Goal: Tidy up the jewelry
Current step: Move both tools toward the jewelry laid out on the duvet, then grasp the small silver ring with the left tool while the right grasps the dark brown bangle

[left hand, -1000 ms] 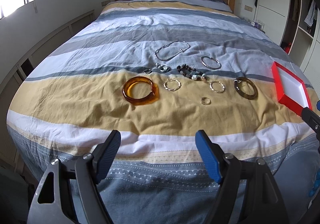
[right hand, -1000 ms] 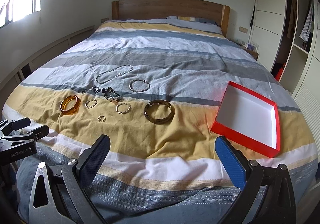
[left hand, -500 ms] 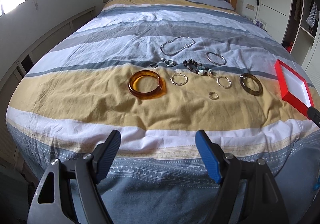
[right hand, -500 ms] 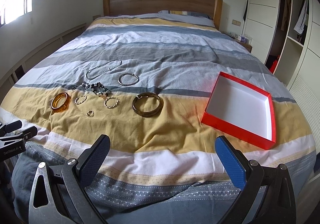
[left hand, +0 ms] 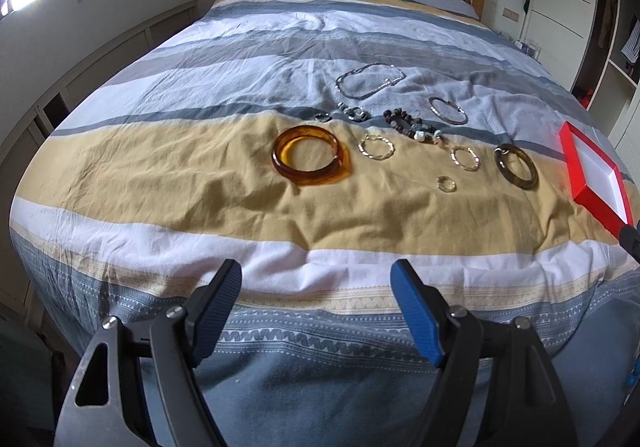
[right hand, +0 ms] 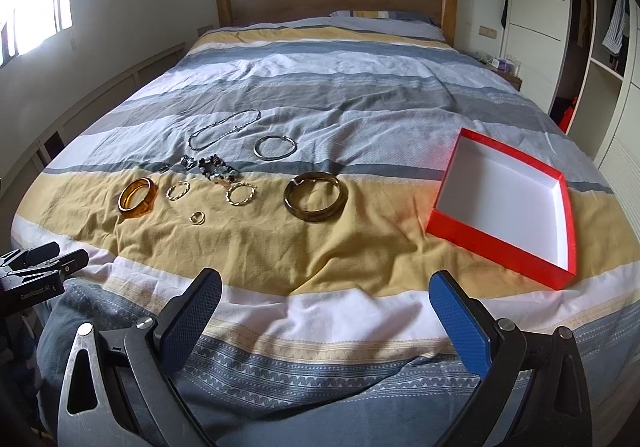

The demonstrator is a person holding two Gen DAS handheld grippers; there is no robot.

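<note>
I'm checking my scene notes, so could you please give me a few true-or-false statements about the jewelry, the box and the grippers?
1. The red box holds no jewelry. True.
2. The amber bangle lies nearest the box. False: the dark bangle does.
3. The left gripper grips a ring. False: it is open and empty.
4. The right gripper is open. True.
5. The silver chain lies on the yellow stripe. False: on grey-white fabric.

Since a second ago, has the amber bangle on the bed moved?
No. The amber bangle lies on the same yellow stripe beside the twisted ring; only the camera shifted.
</note>
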